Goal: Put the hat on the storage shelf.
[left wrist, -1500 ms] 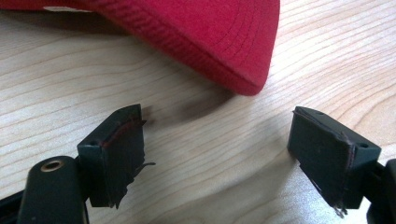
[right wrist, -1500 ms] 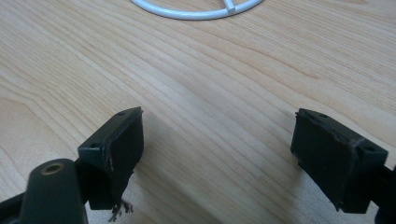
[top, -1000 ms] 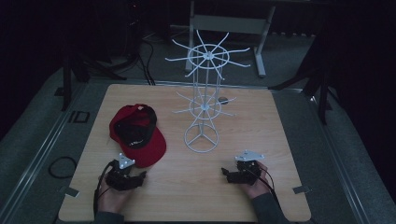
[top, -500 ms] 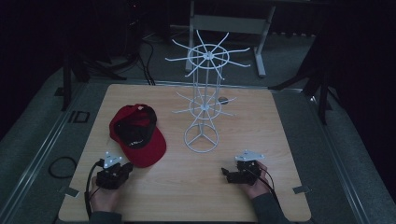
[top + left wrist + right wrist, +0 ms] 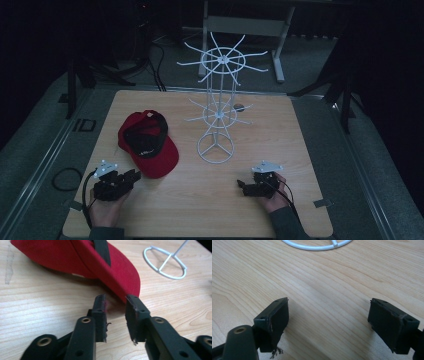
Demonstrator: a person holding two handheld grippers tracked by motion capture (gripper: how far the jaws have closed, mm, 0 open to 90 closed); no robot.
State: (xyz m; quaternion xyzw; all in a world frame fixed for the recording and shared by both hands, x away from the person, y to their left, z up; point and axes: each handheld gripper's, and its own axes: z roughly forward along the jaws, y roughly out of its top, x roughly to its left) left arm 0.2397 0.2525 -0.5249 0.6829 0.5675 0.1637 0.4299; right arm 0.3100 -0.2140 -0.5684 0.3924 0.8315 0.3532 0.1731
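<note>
My left tool [image 5: 115, 307] rests low on the surface [image 5: 200, 200], its jaws a little apart and holding nothing, just short of the brim of the cap [image 5: 117, 277]. The cap [image 5: 147, 142] lies at 10 o'clock from the surface centre, at 9 o'clock from the rack [image 5: 216, 115]. I think the step is to grip the brim. I should slide forward flat, so one jaw goes under the brim edge and one over, then close firmly. My right tool [image 5: 328, 322] lies wide open at 5 o'clock, near the rack base [image 5: 317, 245].
</note>
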